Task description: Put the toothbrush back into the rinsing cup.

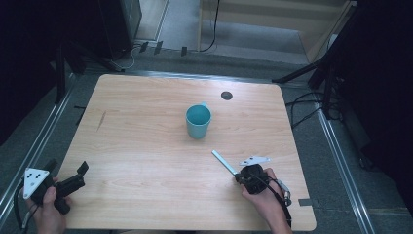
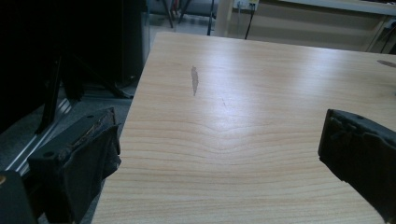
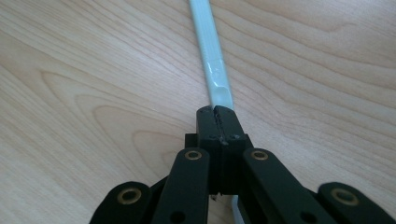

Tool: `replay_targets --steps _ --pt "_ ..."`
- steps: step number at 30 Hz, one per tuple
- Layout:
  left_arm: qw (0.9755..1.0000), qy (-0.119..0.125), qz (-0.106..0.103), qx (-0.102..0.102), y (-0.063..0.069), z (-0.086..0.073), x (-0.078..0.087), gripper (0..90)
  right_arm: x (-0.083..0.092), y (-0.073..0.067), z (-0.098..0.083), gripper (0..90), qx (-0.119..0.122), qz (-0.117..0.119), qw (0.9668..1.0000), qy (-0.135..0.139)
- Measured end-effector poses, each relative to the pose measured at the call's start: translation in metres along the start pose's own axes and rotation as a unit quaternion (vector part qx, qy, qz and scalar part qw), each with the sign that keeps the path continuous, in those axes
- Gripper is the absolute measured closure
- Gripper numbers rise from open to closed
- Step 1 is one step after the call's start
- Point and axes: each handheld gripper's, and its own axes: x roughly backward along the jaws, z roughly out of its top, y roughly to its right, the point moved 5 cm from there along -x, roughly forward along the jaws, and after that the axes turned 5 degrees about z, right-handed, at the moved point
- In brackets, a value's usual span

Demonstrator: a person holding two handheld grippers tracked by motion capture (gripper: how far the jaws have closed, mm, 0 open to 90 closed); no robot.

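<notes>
We are clamping the right gripper (image 3: pixel 219 114) on a pale stick (image 3: pixel 210 51) jutting ahead | left gripper (image 2: pixel 219 154) is gaping wide, holding nothing.

teal mug (image 1: pixel 198 121), pale stick (image 3: pixel 214 65), black fingers (image 3: pixel 219 122)

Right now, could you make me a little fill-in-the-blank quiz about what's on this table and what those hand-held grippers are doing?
1. The mug standing near the middle of the table is coloured ____.
2. The right hand-held gripper is shut on a thin white ____.
3. The left hand-held gripper has its jaws ____, holding nothing.
4. The mug stands ____, its mouth facing up.

Missing words: teal; stick; open; upright
</notes>
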Motion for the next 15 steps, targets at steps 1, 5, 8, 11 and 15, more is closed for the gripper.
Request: replay_targets --steps 1,5,8,11,15 --pt "1.0000 0.000 0.000 0.000 0.000 0.000 0.000 0.0 0.000 0.000 0.000 90.0 0.000 0.000 1.0000 0.000" --pt "1.0000 -0.001 0.000 -0.002 0.000 0.000 0.000 0.0 -0.002 0.010 0.002 90.0 -0.006 -0.011 0.9999 -0.004" --pt "1.0000 -0.001 0.000 -0.002 0.000 0.000 0.000 0.0 -0.002 0.023 0.007 90.0 -0.010 -0.030 0.9995 -0.006" --pt "1.0000 -0.001 0.000 -0.001 0.000 0.000 0.000 0.0 -0.002 0.031 0.011 90.0 -0.013 -0.041 0.9990 -0.006" --pt "1.0000 -0.002 0.000 -0.002 0.000 0.000 0.000 0.0 -0.004 0.044 0.022 90.0 -0.019 -0.058 0.9981 -0.007"
